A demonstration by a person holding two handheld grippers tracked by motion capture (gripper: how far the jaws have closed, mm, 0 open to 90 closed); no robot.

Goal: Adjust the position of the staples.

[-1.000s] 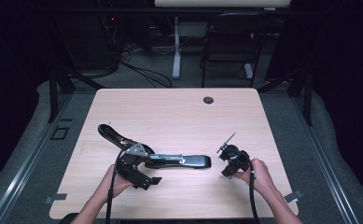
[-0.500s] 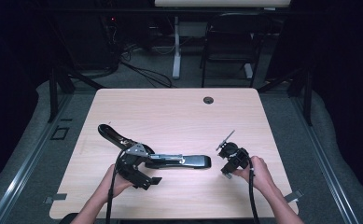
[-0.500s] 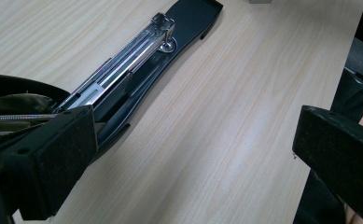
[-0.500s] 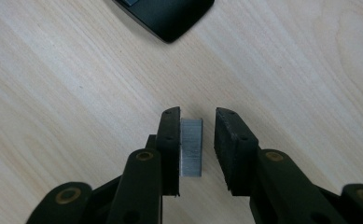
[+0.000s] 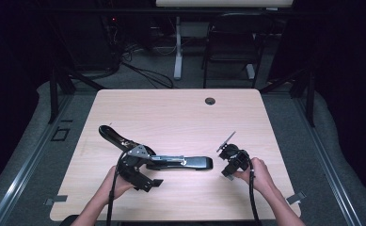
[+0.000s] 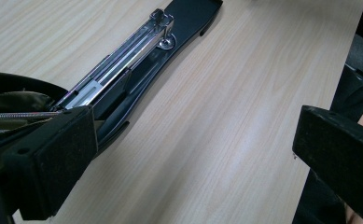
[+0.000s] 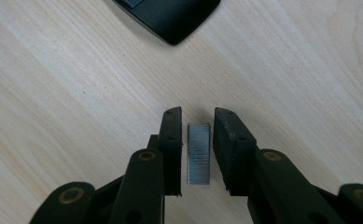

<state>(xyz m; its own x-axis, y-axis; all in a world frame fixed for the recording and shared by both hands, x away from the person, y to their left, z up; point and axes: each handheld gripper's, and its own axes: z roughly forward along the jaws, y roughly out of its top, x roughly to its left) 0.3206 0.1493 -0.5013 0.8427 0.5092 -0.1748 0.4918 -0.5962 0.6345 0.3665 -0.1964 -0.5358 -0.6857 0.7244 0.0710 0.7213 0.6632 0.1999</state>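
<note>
A black stapler (image 5: 194,163) lies swung open on the wooden table (image 5: 171,108). Its top arm (image 5: 112,134) points up-left and its metal magazine (image 6: 123,60) is bared. My left gripper (image 5: 156,170) sits at the stapler's hinge end. In the left gripper view it (image 6: 198,140) is wide open, one jaw beside the magazine and nothing between the pads. To the right, my right gripper (image 5: 226,165) points down at the table. A short grey strip of staples (image 7: 198,158) lies flat between its jaws (image 7: 198,121), with a thin gap on each side.
The stapler's rounded black base end (image 7: 170,18) lies just beyond the right gripper's tips. A round cable hole (image 5: 210,100) sits near the table's far edge. A chair (image 5: 232,42) and a desk leg stand behind the table. Bare wood stretches across the far half.
The right gripper has tilted very slightly over the same spot. The left hand and the stapler have not moved.
</note>
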